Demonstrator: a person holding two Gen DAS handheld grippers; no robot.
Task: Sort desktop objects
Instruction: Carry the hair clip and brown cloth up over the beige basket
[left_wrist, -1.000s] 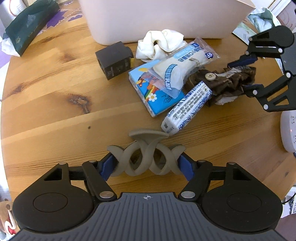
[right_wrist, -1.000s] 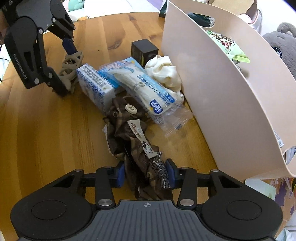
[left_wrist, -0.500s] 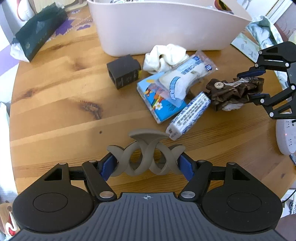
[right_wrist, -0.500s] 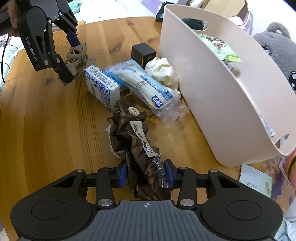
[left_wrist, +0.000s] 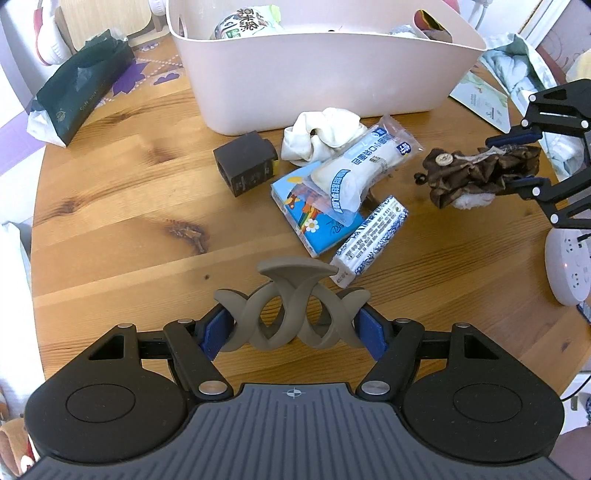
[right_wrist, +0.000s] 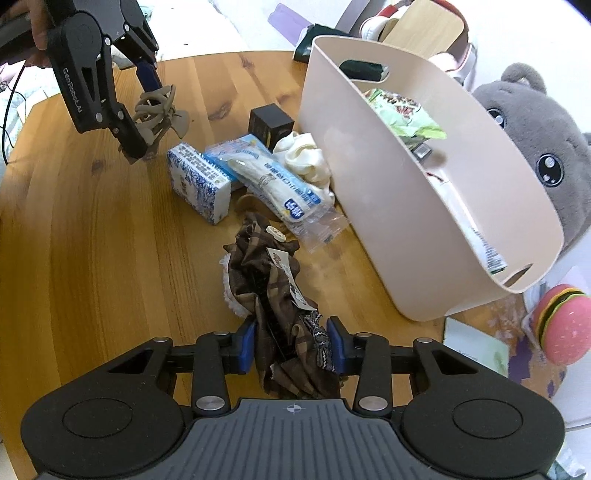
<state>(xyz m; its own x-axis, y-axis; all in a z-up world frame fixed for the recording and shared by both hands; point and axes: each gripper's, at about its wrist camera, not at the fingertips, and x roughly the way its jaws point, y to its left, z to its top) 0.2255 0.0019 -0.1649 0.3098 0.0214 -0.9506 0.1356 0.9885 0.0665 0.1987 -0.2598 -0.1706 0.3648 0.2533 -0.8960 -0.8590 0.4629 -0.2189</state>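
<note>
**Two items in hand, a small pile left to sort**

Both of the person's tools are loaded above the round wooden table (left_wrist: 110, 206). The left hand-held gripper (left_wrist: 291, 326) is clamped on a taupe plastic hair claw clip (left_wrist: 291, 306), its blue pads pressing the clip's two outer curves. The right hand-held gripper (right_wrist: 291, 345) is clamped on a bunched brown plaid fabric scrunchie with a cream button and a paper tag (right_wrist: 273, 288); its jaws have just been closing a little on the cloth, which hangs forward from the pads with its far end clear of the wood.

The big cream plastic storage bin (right_wrist: 388, 206) stands at the far side of the table and already holds several things, among them a green-printed snack packet (right_wrist: 402, 110), so some of the sorting looks done.

What is left lies in a loose heap just beside the bin's wall: a small black cube-shaped box (left_wrist: 245, 166), a crumpled white cloth (left_wrist: 321, 134), a clear bag with a white roll and blue print (left_wrist: 360, 170) lying across a blue cartoon-printed tissue pack (left_wrist: 314, 218), and a blue-and-white patterned tissue pack (left_wrist: 371, 245). I'd judge the job roughly midway: two items are on their way to the bin, five more still wait on the table.
</note>
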